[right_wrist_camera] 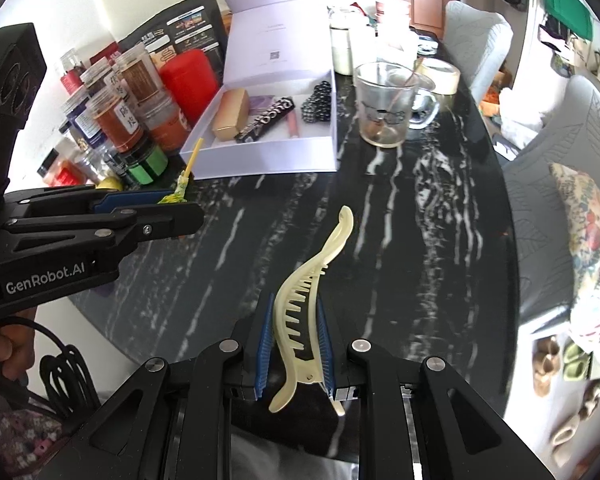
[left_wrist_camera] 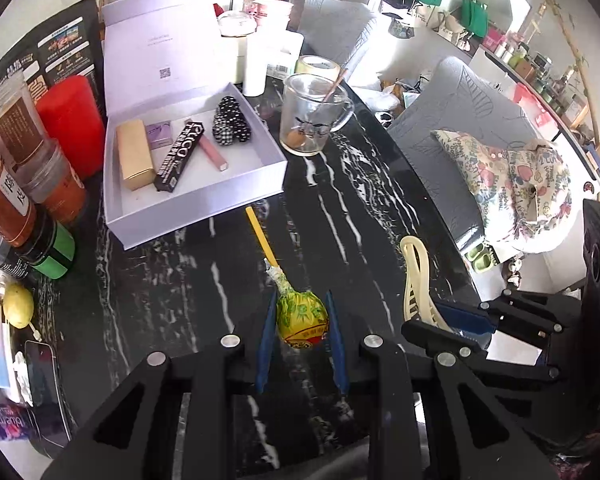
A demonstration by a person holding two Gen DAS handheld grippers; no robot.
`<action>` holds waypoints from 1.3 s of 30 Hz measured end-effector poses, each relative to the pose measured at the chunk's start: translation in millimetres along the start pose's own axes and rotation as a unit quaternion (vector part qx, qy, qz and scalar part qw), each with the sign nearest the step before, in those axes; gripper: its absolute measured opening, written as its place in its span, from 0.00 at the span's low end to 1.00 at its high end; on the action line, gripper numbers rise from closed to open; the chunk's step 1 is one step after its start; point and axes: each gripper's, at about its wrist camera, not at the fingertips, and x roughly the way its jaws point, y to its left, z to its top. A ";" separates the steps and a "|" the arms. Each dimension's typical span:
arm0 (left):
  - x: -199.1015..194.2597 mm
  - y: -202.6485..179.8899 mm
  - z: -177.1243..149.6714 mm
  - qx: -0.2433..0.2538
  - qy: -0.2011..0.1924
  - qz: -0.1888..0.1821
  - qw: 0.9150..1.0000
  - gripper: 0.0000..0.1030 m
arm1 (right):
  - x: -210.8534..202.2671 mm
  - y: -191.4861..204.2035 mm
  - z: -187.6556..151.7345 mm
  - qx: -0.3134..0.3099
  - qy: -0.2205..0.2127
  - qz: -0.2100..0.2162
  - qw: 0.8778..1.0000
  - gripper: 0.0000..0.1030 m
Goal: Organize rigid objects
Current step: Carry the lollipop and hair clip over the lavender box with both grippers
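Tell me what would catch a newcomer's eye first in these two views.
Probably the lollipop, yellow-green wrapped, clamped in the left hand-held gripper with its yellow stick pointing toward the open white box. Next, the cream hair clip gripped by the right hand-held gripper above the black marble table. Behind, a glass mug stands right of the box, and jars crowd its left.

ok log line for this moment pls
left gripper: shut on lollipop | right gripper: shut on hair clip | box: open
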 end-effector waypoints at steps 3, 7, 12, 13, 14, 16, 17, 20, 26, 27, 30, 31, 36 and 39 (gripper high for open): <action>-2.4 14.7 1.3 -0.001 -0.001 -0.004 1.000 0.24 | 5.8 13.2 5.7 0.003 0.003 -0.001 1.000 0.20; -7.9 30.2 4.4 0.003 -0.008 -0.006 1.000 0.24 | 10.7 30.3 15.3 0.002 0.005 0.003 1.000 0.20; -12.0 49.8 7.9 -0.010 -0.010 -0.005 1.000 0.24 | 17.7 48.2 25.4 -0.010 0.004 0.003 1.000 0.20; -13.0 52.7 8.4 -0.012 -0.011 -0.004 1.000 0.24 | 19.5 51.4 28.0 -0.012 0.003 0.005 1.000 0.20; -13.9 55.8 9.2 -0.013 -0.013 -0.002 1.000 0.24 | 21.5 54.7 30.8 -0.015 0.002 0.006 1.000 0.20; -15.4 61.8 11.4 -0.015 -0.016 0.001 1.000 0.24 | 24.9 59.6 35.6 -0.018 0.001 0.008 1.000 0.20; -15.6 64.5 12.6 -0.016 -0.016 0.002 1.000 0.24 | 27.3 62.1 38.7 -0.020 0.000 0.010 1.000 0.20; -15.1 73.3 17.9 -0.015 -0.016 0.008 1.000 0.24 | 33.1 66.5 46.9 -0.022 0.000 0.013 1.000 0.20; -10.1 88.8 34.1 -0.012 -0.015 0.012 1.000 0.24 | 43.9 68.8 64.6 -0.023 0.001 0.013 1.000 0.20; -8.8 90.6 36.7 -0.011 -0.014 0.013 1.000 0.24 | 46.2 68.9 68.2 -0.023 0.002 0.012 1.000 0.20; -3.6 97.1 45.3 -0.009 -0.012 0.014 1.000 0.24 | 52.5 68.8 77.2 -0.024 0.005 0.009 1.000 0.20; -1.2 99.5 48.8 -0.009 -0.010 0.014 1.000 0.24 | 54.9 68.5 80.3 -0.026 0.007 0.009 1.000 0.20; 12.8 108.6 60.9 -0.014 -0.002 0.013 1.000 0.24 | 66.1 66.2 94.8 -0.034 0.017 0.002 0.999 0.20; 24.5 114.2 68.5 -0.022 0.007 0.009 1.000 0.24 | 72.8 62.7 101.7 -0.037 0.024 0.001 0.999 0.20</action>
